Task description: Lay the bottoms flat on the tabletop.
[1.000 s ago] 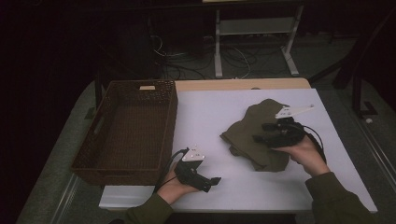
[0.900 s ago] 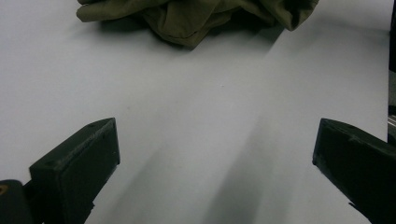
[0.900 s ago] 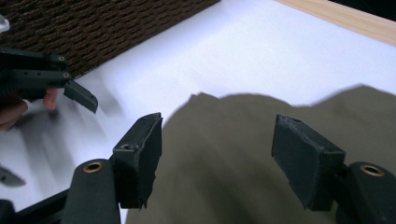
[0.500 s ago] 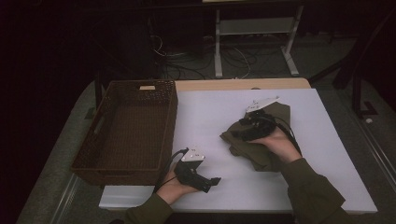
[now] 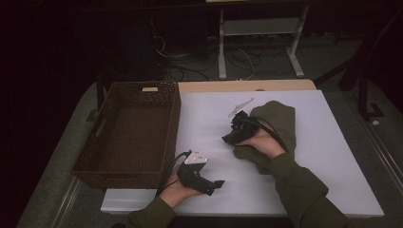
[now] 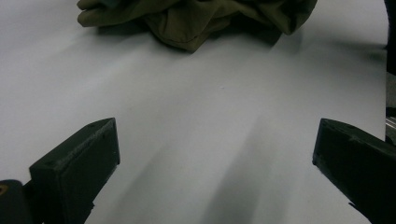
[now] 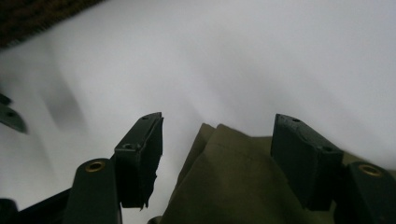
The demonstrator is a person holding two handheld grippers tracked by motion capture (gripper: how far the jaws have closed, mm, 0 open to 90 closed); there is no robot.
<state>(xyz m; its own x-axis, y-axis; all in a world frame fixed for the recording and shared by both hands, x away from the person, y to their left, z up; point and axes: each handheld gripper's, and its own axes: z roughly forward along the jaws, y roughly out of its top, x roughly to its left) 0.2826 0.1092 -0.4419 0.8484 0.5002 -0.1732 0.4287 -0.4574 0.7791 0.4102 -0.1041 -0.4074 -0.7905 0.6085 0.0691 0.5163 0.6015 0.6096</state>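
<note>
An olive green garment [image 5: 278, 118] lies crumpled on the white table, right of centre. My right gripper [image 5: 228, 138] is low at the garment's left edge, pointing left toward the basket. In the right gripper view its jaws stand apart with a fold of the garment [image 7: 233, 186] lying between them, and the pads do not press on it; the right gripper [image 7: 217, 123] is open. My left gripper [image 5: 215, 184] rests near the table's front edge, left of centre. In the left gripper view the left gripper [image 6: 217, 128] is wide open over bare table, with the garment [image 6: 196, 18] farther off.
A dark wicker basket [image 5: 174, 124] stands on the table's left side, and its corner [image 7: 28, 18] appears ahead of the right gripper. The white table top [image 5: 328, 161] runs right to its edge. Table legs and cables lie on the floor behind.
My right hand has carried its gripper leftward across the garment and a little lower, from the garment's right part to its left edge. The left gripper has stayed still.
</note>
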